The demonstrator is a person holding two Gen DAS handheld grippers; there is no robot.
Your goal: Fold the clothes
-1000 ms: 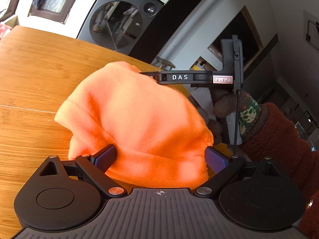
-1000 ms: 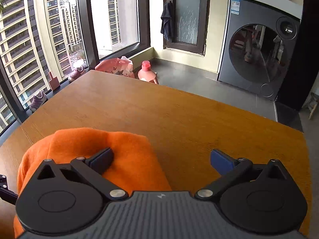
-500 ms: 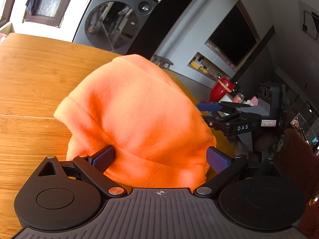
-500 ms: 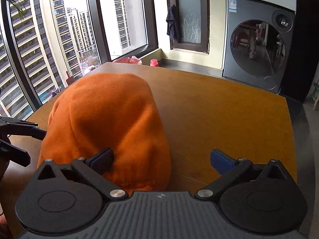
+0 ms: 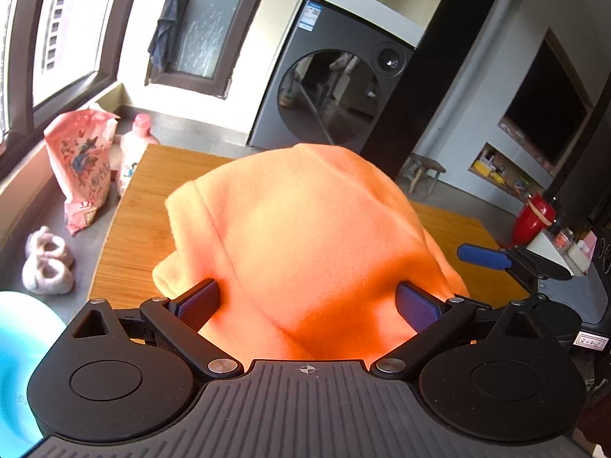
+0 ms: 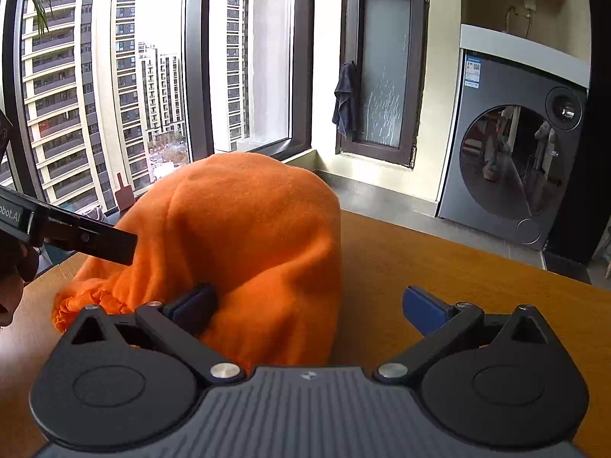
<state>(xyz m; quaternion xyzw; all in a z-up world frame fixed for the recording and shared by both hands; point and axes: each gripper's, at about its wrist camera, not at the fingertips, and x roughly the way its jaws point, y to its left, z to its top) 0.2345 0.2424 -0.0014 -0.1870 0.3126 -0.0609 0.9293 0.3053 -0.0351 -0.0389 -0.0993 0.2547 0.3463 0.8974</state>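
Observation:
An orange fleece garment (image 5: 305,229) is bunched into a rounded heap above the wooden table (image 5: 141,198). In the left wrist view it fills the gap between the wide-apart fingers of my left gripper (image 5: 305,303), which is open. In the right wrist view the garment (image 6: 248,236) lies over the left finger of my right gripper (image 6: 309,305), also open, with its right finger over bare table (image 6: 477,278). One blue finger (image 5: 483,257) of the right gripper shows beside the heap. The left gripper's black body (image 6: 76,234) touches the heap's left side.
A grey washing machine (image 5: 336,91) stands beyond the table's far edge. On the floor at the left are a pink bag (image 5: 82,164), a pink bottle (image 5: 133,156) and slippers (image 5: 47,263). A stool (image 5: 424,171) and a red object (image 5: 534,215) are at the right. Tall windows (image 6: 114,95) are on the left.
Both views have tilted up and swung, showing more of the room and less table. The orange heap has stayed between the left fingers and now stands higher in the right view.

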